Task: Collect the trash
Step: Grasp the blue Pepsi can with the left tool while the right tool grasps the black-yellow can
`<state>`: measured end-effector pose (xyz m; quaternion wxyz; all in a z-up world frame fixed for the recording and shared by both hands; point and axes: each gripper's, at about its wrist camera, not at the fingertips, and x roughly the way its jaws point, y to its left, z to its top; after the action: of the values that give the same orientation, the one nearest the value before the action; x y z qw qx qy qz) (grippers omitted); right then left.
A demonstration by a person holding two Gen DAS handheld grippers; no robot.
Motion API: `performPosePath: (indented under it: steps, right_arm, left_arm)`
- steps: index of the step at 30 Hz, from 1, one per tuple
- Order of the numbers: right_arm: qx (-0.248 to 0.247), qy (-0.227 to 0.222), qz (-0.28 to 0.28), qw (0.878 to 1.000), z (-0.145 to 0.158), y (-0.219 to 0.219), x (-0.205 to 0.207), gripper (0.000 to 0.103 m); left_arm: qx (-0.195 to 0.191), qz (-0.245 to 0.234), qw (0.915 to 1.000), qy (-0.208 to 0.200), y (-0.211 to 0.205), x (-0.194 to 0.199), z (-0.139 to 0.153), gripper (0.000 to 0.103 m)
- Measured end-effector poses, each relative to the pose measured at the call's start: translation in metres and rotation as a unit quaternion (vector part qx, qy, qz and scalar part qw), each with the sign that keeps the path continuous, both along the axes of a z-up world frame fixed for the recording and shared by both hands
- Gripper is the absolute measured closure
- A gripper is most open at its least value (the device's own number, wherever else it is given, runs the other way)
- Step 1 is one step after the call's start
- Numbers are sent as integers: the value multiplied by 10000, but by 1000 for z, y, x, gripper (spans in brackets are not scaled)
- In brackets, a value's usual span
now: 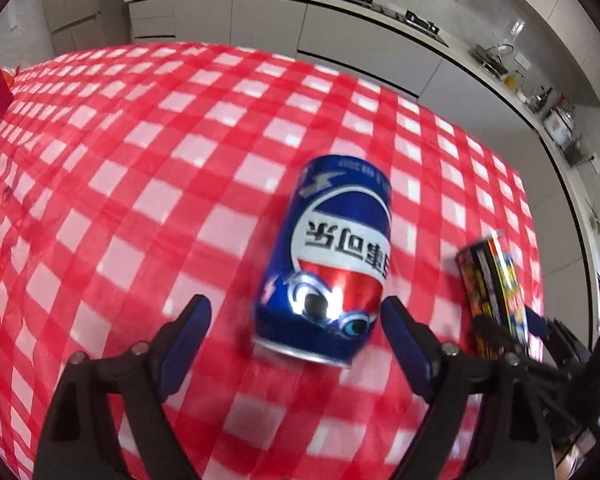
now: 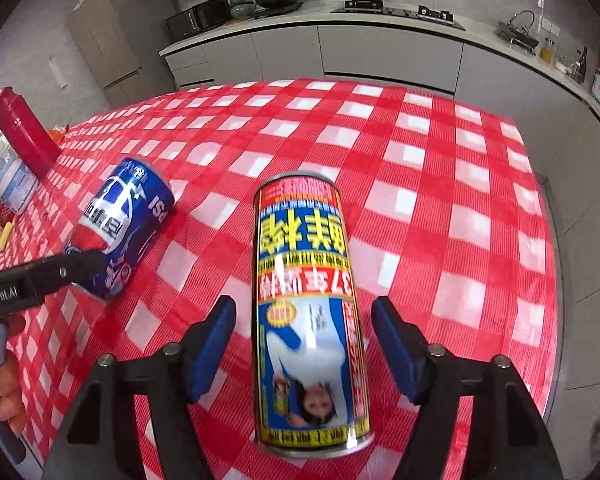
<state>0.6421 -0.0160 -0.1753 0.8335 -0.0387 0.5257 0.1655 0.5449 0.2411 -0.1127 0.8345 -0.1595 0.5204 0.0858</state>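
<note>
Left wrist view: left gripper (image 1: 296,316) spread wide, straddling base end of blue Pepsi can (image 1: 327,260), lying on its side on checked tablecloth (image 1: 140,184). No pad contact visible either side. Right wrist view: right gripper (image 2: 304,320) equally spread around lower half of tall red-and-yellow can (image 2: 310,312), also on its side, gaps on both flanks.

Step in hand, judged: double grasp, not yet closed. Advice: push further along each can so pads land mid-body, not on rim; keep fingers square to the axis; close slowly, since round cans on cloth likely to roll away; go light on squeeze, thin walls probably dent. Frames blurred, so worth settling before closing.

Count: drink cans 2. Grippers 2. Red bottle (image 2: 26,132) 1, white tub (image 2: 16,188) 1, far left edge. No bin or bag in view.
</note>
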Motion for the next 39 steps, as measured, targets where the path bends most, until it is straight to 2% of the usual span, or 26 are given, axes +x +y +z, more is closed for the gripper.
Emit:
performPosePath:
  steps: [4,6,8,9,10,16,23,30,39]
  right_arm:
    - [96,121,-27,9999,-7,3,9,30]
    - [222,217,-60,9995,-12,2,12,30]
    - [283,193,-92,9994,-12,1,11,34]
    - [296,184,-92,9993,-11,1,11,38]
    - [253,155,-102,9995,-11,2,10,47]
    - [330,184,-83,9993,-10,1,4,48]
    - [299,235,-64,9993,-5,-4,-22,48]
    - [188,277,-221,9992,-1,-21,-56,48]
    - [130,356,-305,9988,-3,-27,-68,47]
  left_arm:
    - [-14,-121,9999,19,0,18,-14,17]
    - [-86,-171,9998,19,0,19,-19,31]
    - [-92,-198,9998,-19,0,19,-21,35]
    - [-97,-195,9997,-62,-1,17,-20,35]
    - [-114,-212,9997,-101,-2,14,-19,35]
    - [-73,-293,9992,-275,-5,-8,-10,37]
    - [61,-405,9989,-210,-4,-46,-6,37]
    - [274,-539,9981,101,-7,-76,-16,36]
    - [506,-519,9966,383,-11,-77,-18,29]
